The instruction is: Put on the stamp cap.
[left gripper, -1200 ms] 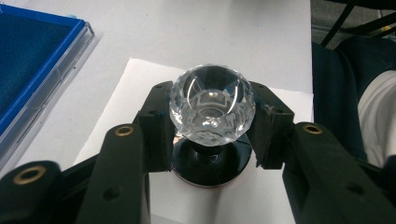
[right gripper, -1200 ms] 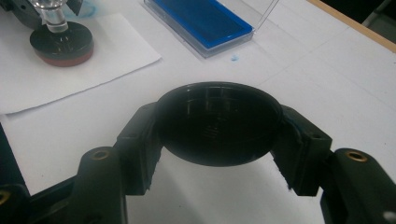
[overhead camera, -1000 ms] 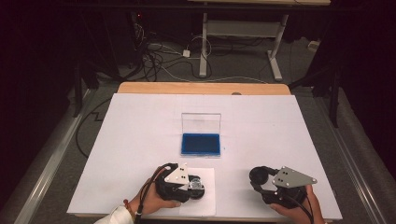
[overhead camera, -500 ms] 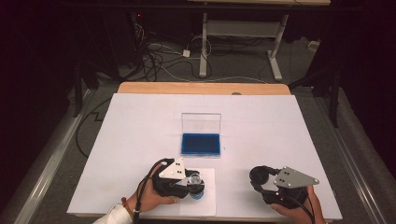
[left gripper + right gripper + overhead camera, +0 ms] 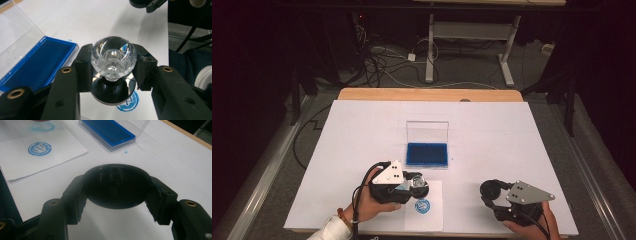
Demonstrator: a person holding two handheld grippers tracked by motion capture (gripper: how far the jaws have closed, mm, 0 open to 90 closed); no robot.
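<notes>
While the left gripper (image 5: 113, 75) is clasping the crystal-handled stamp (image 5: 113, 60) | right gripper (image 5: 117, 197) is gripping its black cap (image 5: 117, 188) | wet ink is risking smudging the blue imprint (image 5: 423, 205).

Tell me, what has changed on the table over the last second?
The left gripper lifted the clear glass-knobbed round stamp off the white paper sheet, uncovering a blue round imprint. Its jaws stay clamped on the knob. The right gripper kept still, shut on the black round cap. The open blue ink pad with its clear lid did not move.
</notes>
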